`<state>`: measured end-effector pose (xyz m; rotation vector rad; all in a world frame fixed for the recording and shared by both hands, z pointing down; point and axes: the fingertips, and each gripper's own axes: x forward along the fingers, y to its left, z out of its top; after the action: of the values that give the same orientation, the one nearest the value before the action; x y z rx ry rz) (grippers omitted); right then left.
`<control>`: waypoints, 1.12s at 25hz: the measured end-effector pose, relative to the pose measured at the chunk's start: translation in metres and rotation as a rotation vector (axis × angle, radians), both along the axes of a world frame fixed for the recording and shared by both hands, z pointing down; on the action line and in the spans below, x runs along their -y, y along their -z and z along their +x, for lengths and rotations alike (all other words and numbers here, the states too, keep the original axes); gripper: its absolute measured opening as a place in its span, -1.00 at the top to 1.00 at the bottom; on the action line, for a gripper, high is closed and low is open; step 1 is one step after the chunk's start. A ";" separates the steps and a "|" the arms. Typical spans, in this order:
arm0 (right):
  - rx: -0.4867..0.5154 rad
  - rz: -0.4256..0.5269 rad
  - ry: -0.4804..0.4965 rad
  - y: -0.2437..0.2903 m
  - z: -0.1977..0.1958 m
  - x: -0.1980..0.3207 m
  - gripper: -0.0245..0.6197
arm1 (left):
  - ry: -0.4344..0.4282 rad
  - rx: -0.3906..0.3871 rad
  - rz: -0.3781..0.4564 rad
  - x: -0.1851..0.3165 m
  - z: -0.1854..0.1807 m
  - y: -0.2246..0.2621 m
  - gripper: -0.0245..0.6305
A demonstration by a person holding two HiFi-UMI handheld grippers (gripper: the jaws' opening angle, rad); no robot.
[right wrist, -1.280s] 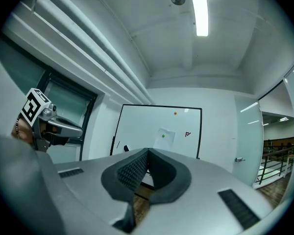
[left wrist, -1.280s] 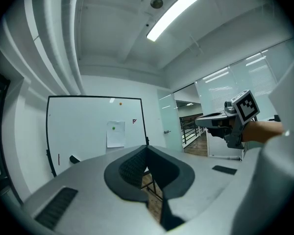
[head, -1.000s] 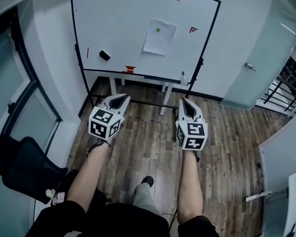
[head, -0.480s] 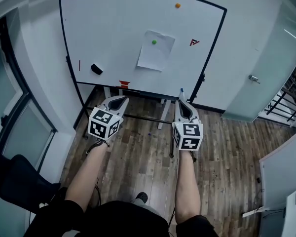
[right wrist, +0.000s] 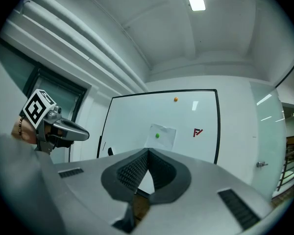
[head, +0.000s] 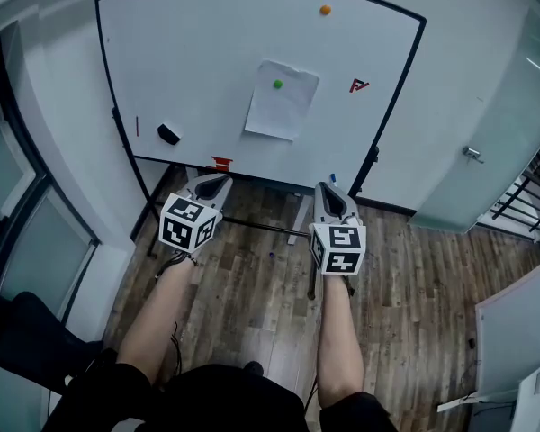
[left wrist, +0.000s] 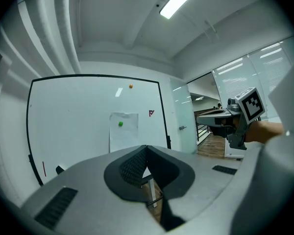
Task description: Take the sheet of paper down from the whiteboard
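While both are held about level, side by side over the brown wood-plank floor, the left gripper and the right gripper each have their jaws pressed fully together, with nothing between them. Ahead of both tips and well apart from them stands the large white, black-framed whiteboard. The white sheet of paper hangs on it, pinned near its top edge by a small round green magnet. The sheet lies ahead and a little right of the left gripper, and ahead and a little left of the right gripper. A small red drawn mark sits on the board ahead of the right gripper, with a round orange magnet higher up. Ahead and left of the left gripper, a black eraser clings to the board beside a thin red stroke. A small red item, perhaps a clip, sits at the board's lower rail just beyond the left gripper's tip.
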<state>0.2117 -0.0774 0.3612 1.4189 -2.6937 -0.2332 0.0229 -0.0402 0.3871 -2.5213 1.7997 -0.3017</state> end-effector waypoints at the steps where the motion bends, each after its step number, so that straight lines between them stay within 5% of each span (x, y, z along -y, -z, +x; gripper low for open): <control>1: -0.001 -0.004 0.003 -0.002 -0.001 0.006 0.86 | 0.004 -0.002 -0.003 0.006 -0.002 -0.001 0.86; 11: -0.005 -0.034 0.006 -0.025 -0.041 0.080 0.86 | -0.003 -0.001 -0.040 0.074 -0.036 -0.025 0.86; 28: -0.005 -0.025 -0.112 -0.024 -0.145 0.266 0.86 | -0.139 -0.050 -0.062 0.284 -0.131 -0.046 0.86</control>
<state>0.0670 -0.3437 0.3847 1.5533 -2.5932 -0.1931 -0.1084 -0.3239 0.4335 -2.7025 1.6452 -0.2969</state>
